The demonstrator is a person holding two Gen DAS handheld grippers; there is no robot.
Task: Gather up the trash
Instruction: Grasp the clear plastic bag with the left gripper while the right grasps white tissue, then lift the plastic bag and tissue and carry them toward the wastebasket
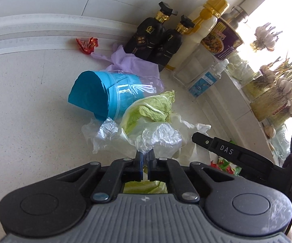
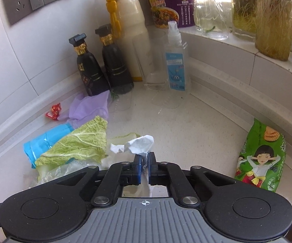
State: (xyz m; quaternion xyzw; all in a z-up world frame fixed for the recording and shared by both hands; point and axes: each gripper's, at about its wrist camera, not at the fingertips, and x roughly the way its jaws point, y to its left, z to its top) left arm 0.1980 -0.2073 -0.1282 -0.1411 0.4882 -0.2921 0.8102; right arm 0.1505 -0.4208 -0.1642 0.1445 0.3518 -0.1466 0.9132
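Countertop [image 1: 24, 105], plastic wrap [image 1: 158, 139] pinched in left tongs [image 1: 145, 154]

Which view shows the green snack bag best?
The right wrist view: the green snack bag lies whole on the counter at the right, print readable. In the left wrist view only small colourful bits, possibly that bag, peek behind the right gripper.

Both fisheye views were bright, lit by daylight from a window [image 1: 277, 10] at the upper right. That window was blown out to near white, washing out the jars [image 2: 271, 20] on the sill and the tops of the bottles [image 1: 206, 20]. The white countertop [image 2: 186, 125] showed only soft, faint shadows. Straight edges such as the wall trim [image 1: 24, 32] bowed strongly toward the frame edges, and the corners went dark. Focus was fairly sharp at the centre, softer outward.
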